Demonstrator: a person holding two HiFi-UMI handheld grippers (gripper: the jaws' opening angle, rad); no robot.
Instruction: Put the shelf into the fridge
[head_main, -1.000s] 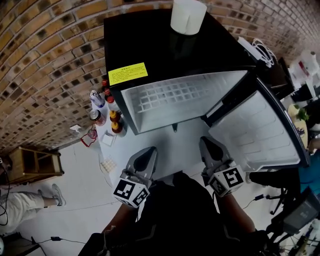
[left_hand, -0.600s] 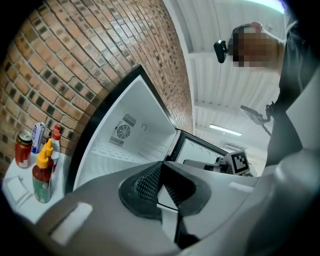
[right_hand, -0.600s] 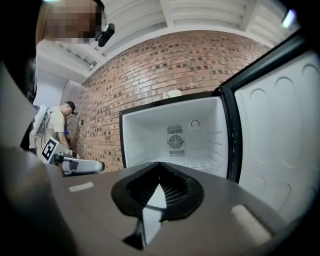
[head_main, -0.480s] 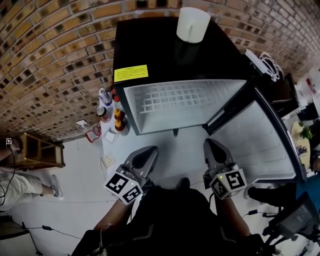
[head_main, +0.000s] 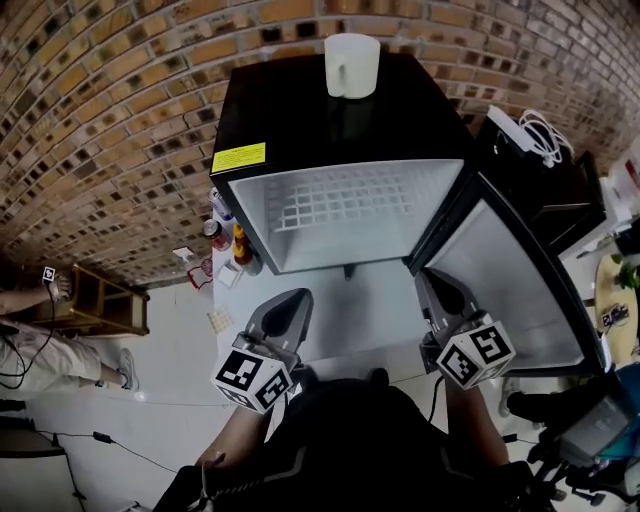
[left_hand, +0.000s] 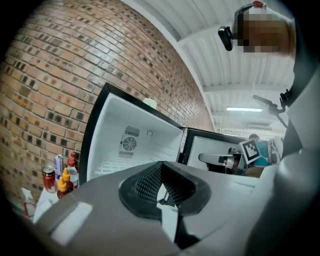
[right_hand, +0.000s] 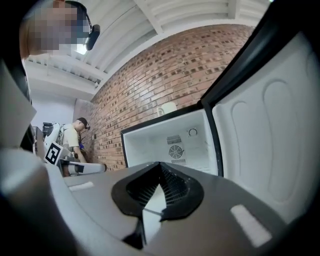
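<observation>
The black mini fridge (head_main: 330, 125) stands with its door (head_main: 510, 290) swung open to the right. A white wire shelf (head_main: 345, 207) lies inside the white compartment, across its width. My left gripper (head_main: 290, 305) and right gripper (head_main: 437, 285) hover side by side in front of the opening, over the pale floor and clear of the fridge. Both are shut with nothing between the jaws. In the left gripper view the left gripper (left_hand: 161, 187) points at the fridge interior (left_hand: 125, 145). In the right gripper view the right gripper (right_hand: 161, 187) faces the compartment (right_hand: 172, 142) too.
A white cup (head_main: 351, 65) stands on top of the fridge. Bottles and a can (head_main: 225, 235) cluster on the floor at its left corner. A wooden crate (head_main: 95, 300) and a seated person's legs (head_main: 30, 350) are at the left. A dark table with cables (head_main: 530, 130) stands at the right.
The head view has shifted, so the fridge now sits nearer the picture's middle. Both grippers stay shut in front of the opening; the right one has drifted slightly right.
</observation>
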